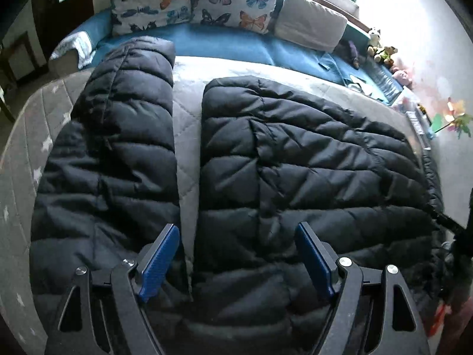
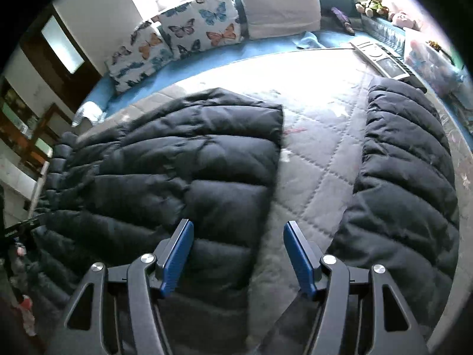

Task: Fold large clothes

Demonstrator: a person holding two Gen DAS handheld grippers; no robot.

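Black puffer jacket (image 1: 295, 162) lies spread flat on a grey quilted blanket (image 1: 186, 136) on the bed, body in the middle, one sleeve (image 1: 118, 148) laid out to the left side with a strip of blanket between. In the right wrist view the other sleeve (image 2: 408, 177) lies apart on the right.

Left gripper (image 1: 238, 254): jaws wide apart, holding nothing, above the jacket's near part.

Right gripper (image 2: 238, 251): jaws wide apart, nothing held, over jacket edge and blanket.

Butterfly pillows (image 1: 207, 3) at the far side
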